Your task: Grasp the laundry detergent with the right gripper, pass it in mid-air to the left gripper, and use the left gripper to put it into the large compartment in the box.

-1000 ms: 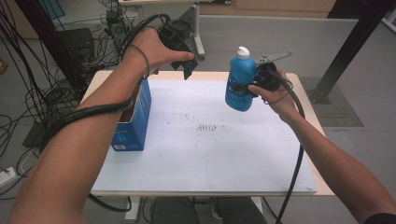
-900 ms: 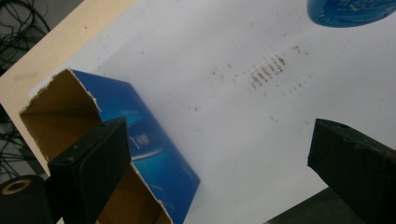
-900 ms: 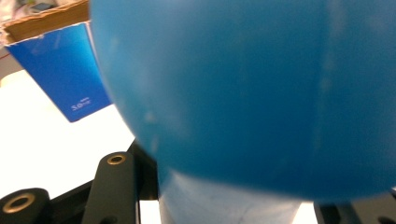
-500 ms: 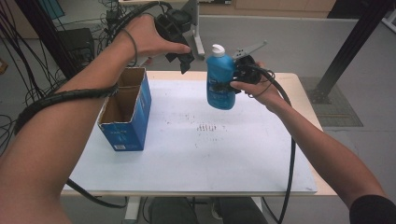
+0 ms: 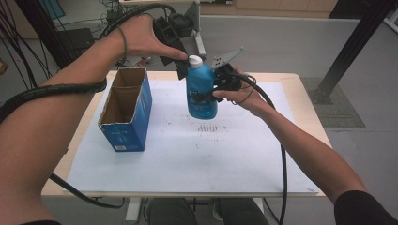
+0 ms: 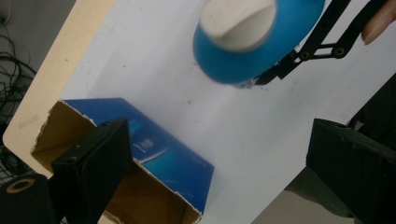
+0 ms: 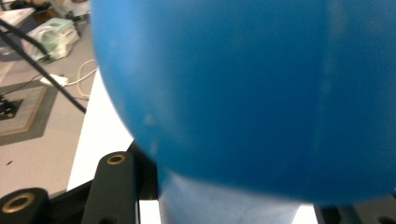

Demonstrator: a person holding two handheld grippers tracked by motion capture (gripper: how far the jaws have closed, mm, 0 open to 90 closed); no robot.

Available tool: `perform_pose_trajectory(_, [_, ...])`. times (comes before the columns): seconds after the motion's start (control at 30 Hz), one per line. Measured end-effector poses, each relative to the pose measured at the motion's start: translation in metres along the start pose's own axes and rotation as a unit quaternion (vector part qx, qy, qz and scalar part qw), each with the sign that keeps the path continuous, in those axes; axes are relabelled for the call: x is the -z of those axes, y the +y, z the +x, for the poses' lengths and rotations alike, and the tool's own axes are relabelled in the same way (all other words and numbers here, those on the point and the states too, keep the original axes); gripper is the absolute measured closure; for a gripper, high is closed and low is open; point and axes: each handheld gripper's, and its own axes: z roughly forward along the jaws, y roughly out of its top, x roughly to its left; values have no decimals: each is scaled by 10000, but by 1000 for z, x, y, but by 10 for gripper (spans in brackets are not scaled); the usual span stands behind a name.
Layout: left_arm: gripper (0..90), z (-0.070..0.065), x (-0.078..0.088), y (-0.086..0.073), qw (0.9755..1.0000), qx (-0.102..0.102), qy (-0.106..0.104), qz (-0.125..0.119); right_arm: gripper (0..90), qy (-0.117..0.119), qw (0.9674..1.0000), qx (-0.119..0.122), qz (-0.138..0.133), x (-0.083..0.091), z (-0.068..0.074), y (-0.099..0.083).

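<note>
A blue bottle (image 5: 201, 96) with a white cap (image 5: 195, 60) hangs upright above the back of the table, and my right gripper (image 5: 207, 93) is shut on its body from the right. In the right gripper view the bottle (image 7: 243, 93) is pressed close between the jaws. My left gripper (image 5: 182, 69) hovers at the cap's left, its tips just beside it, jaws open. In the left gripper view the wide-apart jaws (image 6: 219, 133) look down on the cap (image 6: 236, 21), with nothing between them.
An open-topped blue cardboard box (image 5: 126, 112) stands on the left of the white sheet (image 5: 211, 154) that covers the wooden table (image 5: 307, 101); it also lies below the left gripper (image 6: 159, 149). Cables trail off both hands, and more lie on the floor at left.
My right gripper has carried the bottle leftwards, up to the left gripper. The left hand has stayed near the table's back edge.
</note>
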Motion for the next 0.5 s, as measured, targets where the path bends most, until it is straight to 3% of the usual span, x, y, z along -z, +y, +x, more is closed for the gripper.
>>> perform_pose_trajectory(0.5, [77,-14,-6,-3,9986,-504,-136,91,451,544,9981,267,-97,-25,18,0])
